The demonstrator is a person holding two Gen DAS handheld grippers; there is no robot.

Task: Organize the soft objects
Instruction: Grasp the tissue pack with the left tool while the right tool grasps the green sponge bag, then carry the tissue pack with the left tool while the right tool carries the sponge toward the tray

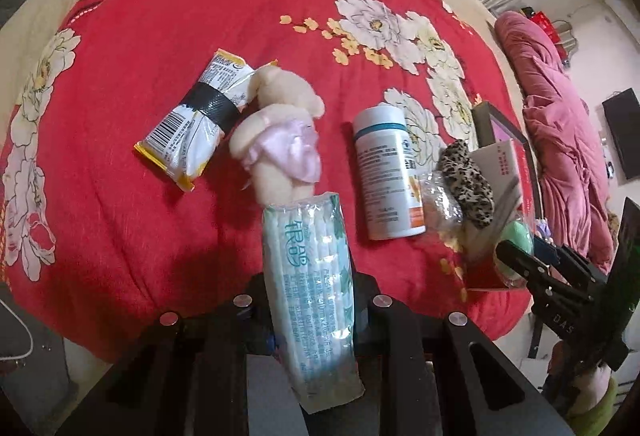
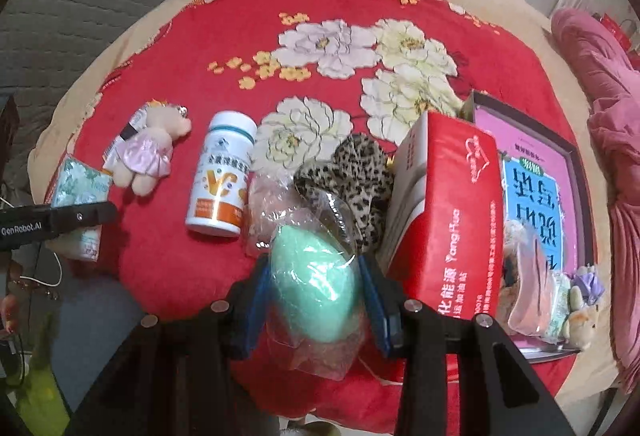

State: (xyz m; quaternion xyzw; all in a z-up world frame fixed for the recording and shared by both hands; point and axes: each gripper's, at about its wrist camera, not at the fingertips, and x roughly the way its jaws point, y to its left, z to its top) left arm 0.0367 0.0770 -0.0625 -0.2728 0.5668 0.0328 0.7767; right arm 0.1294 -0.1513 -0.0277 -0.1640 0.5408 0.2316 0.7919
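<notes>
In the left wrist view, low centre of the frame, the left claw (image 1: 310, 320) is clamped on a tissue pack (image 1: 310, 284) that stands up between its fingers, above the red floral bedspread (image 1: 160, 35). Just above it lie a plush doll (image 1: 280, 131) and a snack packet (image 1: 196, 119). Only the right wrist view shows the right claw (image 2: 316, 300) squeezing a bagged green sponge (image 2: 316, 288) at lower centre. It also shows the vitamin bottle (image 2: 224, 175) label, a leopard scrunchie (image 2: 356, 175), a red carton (image 2: 452, 220) and a tray (image 2: 560, 163) at right.
</notes>
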